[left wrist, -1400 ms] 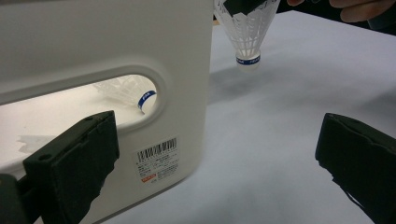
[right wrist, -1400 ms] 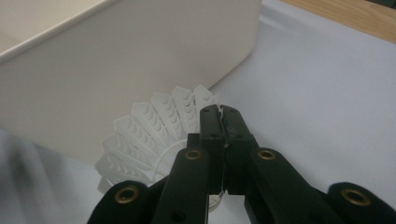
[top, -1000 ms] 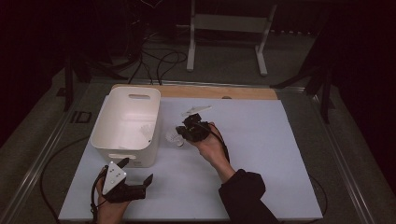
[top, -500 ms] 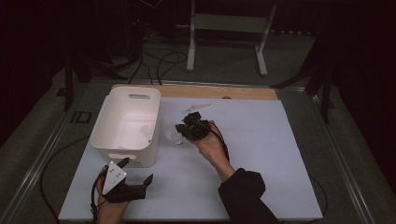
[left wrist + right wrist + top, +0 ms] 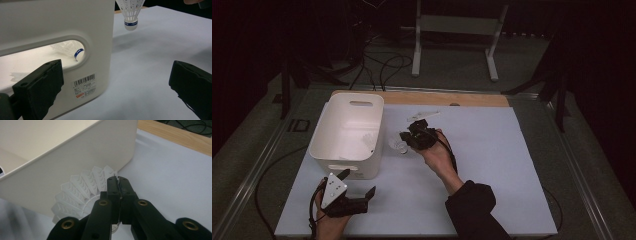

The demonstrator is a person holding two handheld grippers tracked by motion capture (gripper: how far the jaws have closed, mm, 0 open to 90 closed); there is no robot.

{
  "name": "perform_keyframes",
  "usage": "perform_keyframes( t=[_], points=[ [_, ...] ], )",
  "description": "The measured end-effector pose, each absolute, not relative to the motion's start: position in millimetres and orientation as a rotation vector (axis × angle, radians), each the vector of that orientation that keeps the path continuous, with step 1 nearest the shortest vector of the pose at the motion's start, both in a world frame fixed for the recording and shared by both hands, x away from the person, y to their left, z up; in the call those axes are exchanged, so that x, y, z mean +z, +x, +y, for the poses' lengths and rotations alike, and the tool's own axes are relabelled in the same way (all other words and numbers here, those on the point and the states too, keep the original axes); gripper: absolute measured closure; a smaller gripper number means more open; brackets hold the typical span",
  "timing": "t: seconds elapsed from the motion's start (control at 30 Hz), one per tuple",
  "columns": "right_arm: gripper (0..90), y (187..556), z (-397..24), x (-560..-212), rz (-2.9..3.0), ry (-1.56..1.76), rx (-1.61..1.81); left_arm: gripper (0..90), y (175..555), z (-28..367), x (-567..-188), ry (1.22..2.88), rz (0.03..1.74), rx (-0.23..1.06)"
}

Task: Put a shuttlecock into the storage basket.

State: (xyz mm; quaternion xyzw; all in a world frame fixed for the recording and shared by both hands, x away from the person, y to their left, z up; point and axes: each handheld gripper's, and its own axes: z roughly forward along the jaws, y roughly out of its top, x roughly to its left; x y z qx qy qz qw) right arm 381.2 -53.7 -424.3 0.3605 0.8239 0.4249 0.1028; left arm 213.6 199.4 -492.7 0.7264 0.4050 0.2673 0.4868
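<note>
white shuttlecock [image 5: 398, 145] pinched by its skirt rim in the closed right tongs [image 5: 404, 137], held just beside the white bin [image 5: 332, 150], second shuttlecock [image 5: 368, 141] inside it, left tongs [image 5: 358, 184] wide apart near the bench [image 5: 512, 165] front edge

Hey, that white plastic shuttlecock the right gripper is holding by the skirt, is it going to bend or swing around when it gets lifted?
The shuttlecock probably weighs almost nothing: its skirt is thin open lattice. The right gripper pinches just the skirt's rim, so the rim may flex. In the left gripper view it hangs cork down, so it likely stays steady. Released, it should drop nose first.
</note>
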Motion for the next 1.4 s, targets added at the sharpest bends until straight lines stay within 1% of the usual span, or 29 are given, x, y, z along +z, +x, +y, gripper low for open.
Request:
perform_keyframes(
  t=[0.83,1.4],
  points=[
    [88.7,379,-52,-418,2.423,1.066,1.289,0.1,214,199,-493,1.769,0.983,0.65],
    [88.6,378,-49,-407,2.412,1.04,1.3,0.1,214,199,-493,1.768,0.984,0.648]
  ],
)
